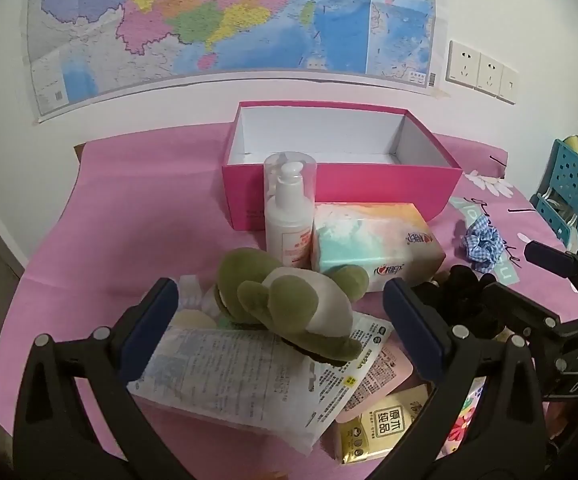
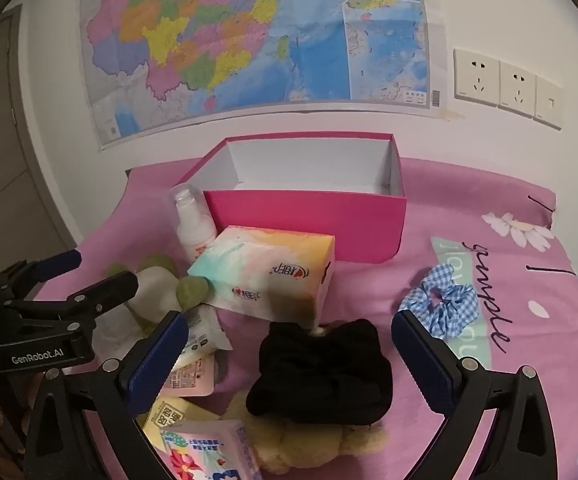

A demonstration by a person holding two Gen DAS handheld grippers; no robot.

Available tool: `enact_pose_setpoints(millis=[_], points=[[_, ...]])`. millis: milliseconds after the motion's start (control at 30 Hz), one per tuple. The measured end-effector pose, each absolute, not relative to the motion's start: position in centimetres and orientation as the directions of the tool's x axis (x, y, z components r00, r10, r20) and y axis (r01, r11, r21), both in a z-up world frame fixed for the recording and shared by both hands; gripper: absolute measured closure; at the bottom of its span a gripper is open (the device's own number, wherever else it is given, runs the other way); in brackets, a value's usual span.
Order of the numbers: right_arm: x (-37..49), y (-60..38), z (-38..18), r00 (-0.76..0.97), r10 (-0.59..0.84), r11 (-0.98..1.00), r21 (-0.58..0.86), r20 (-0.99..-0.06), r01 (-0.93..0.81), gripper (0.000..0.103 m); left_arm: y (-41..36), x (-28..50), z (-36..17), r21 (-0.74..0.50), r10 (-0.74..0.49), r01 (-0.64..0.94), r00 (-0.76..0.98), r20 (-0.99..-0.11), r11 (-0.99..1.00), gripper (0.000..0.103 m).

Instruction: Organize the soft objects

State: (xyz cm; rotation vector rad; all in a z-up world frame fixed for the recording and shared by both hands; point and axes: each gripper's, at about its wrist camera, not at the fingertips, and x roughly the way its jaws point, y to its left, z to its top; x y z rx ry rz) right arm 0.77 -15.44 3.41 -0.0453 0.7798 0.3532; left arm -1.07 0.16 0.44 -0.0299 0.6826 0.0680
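Left tongs [image 1: 281, 320] spread wide, gripping nothing, hovering over the green-and-cream plush frog [image 1: 289, 300]; the frog sprawls on a white printed plastic pack [image 1: 241, 368]; right tongs [image 2: 289, 344] gape too, empty, above the black fabric scrunchie [image 2: 321, 372]; that scrunchie rests on a tan fuzzy plush toy [image 2: 301, 448]; just right of it lies the blue gingham scrunchie [image 2: 441, 304] on the pink cloth-covered table [image 2: 469, 216]; behind stands the pastel tissue pack [image 2: 269, 272], touching the white pump bottle [image 1: 289, 216] in the left view; furthest back, the open pink cardboard box [image 2: 309, 216] sits against the wall under the coloured map [image 2: 249, 40].
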Motion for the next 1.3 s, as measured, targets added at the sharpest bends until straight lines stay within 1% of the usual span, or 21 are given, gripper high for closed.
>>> enact_pose_setpoints(millis=[300, 1300], points=[[0.31, -15.0, 3.03, 0.669, 0.282, 0.946, 0.082, -0.688, -0.314, 0.0, 0.23, -1.42, 0.17, -0.001, 0.057, -0.074, 0.776, -0.628, 0.997, 0.001], [0.3, -15.08, 2.78, 0.646, 0.312, 0.937, 0.115, -0.696, -0.329, 0.0, -0.19, -1.59, 0.08, 0.011, 0.059, -0.068, 0.773, -0.632, 0.998, 0.001]])
